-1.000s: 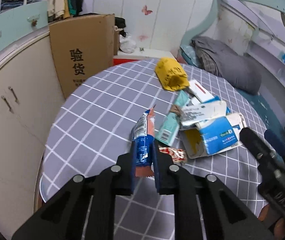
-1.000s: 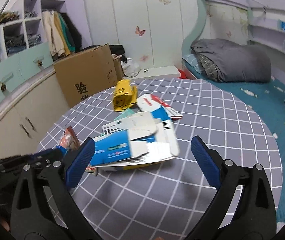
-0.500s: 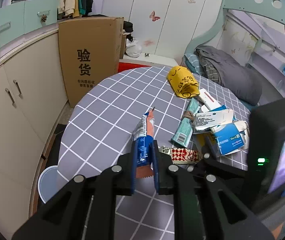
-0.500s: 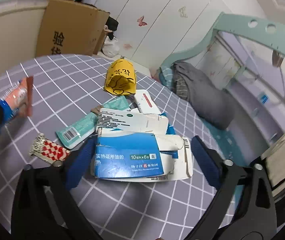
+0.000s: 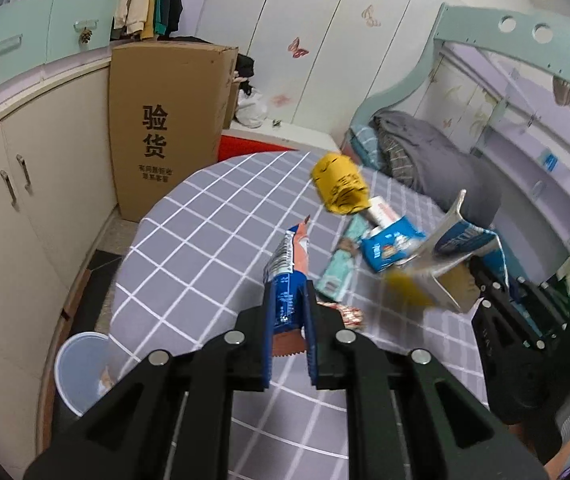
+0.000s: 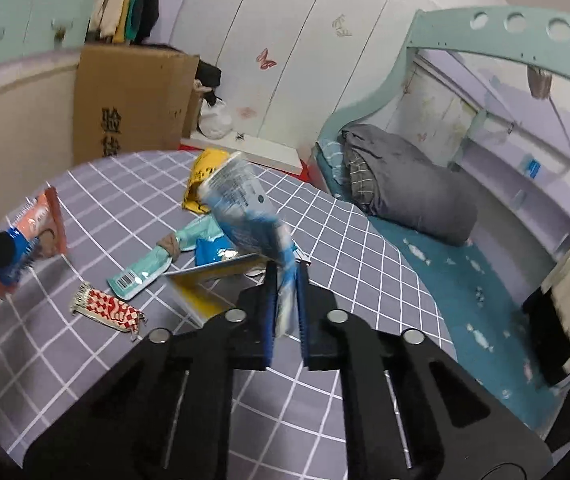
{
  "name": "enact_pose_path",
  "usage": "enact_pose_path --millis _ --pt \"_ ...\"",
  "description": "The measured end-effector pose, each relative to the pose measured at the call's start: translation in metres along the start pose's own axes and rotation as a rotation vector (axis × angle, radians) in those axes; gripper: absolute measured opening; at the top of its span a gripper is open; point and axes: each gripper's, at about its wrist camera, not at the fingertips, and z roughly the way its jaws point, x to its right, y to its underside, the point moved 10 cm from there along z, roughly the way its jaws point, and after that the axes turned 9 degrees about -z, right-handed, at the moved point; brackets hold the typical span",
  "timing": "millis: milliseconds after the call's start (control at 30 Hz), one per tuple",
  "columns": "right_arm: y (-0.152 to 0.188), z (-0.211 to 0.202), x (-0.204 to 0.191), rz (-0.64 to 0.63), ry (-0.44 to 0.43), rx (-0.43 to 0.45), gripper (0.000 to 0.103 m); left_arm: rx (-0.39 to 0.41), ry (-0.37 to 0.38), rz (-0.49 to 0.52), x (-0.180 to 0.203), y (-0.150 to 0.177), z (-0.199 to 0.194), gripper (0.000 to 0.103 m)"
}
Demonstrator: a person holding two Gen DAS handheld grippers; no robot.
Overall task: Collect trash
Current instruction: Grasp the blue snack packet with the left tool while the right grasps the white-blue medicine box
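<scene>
My left gripper (image 5: 288, 322) is shut on a blue and orange snack wrapper (image 5: 288, 268), held above the checked table (image 5: 205, 240). My right gripper (image 6: 285, 312) is shut on a flattened blue and white medicine box (image 6: 245, 208), lifted off the table and tilted up; the same box (image 5: 451, 256) shows at the right of the left wrist view. On the table lie a yellow crumpled bag (image 5: 339, 188), a teal packet (image 6: 153, 264), a blue packet (image 5: 389, 242) and a red and white checked wrapper (image 6: 107, 308).
A white bin (image 5: 81, 368) stands on the floor off the table's left edge. A tall cardboard box (image 5: 165, 128) and cabinets (image 5: 17, 200) are at the left. A bed with a grey blanket (image 6: 413, 188) lies to the right.
My right gripper went from wide open around the blue and white box to shut on it and raised it off the table. The left gripper kept its wrapper and drew back slightly.
</scene>
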Motion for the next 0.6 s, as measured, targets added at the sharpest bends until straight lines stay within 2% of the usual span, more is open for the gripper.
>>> enact_pose_path --millis 133,167,333,467,600 --pt "0.0 -0.011 0.013 0.044 -0.048 0.002 0.008 0.026 0.026 0.012 0.015 -0.003 -0.013 0.012" --pt "0.0 -0.014 0.015 0.067 -0.087 0.0 0.008 0.029 0.033 0.015 0.017 -0.003 -0.016 0.012" --pt "-0.001 -0.034 0.015 0.103 -0.172 0.023 0.007 0.044 0.051 0.017 0.022 -0.003 -0.027 0.012" --pt "-0.005 -0.045 0.009 0.114 -0.218 0.038 0.008 0.052 0.053 0.015 0.018 -0.003 -0.034 0.012" --pt "0.0 -0.037 -0.011 0.138 -0.333 -0.007 0.008 0.043 0.048 0.006 0.012 0.0 -0.034 0.012"
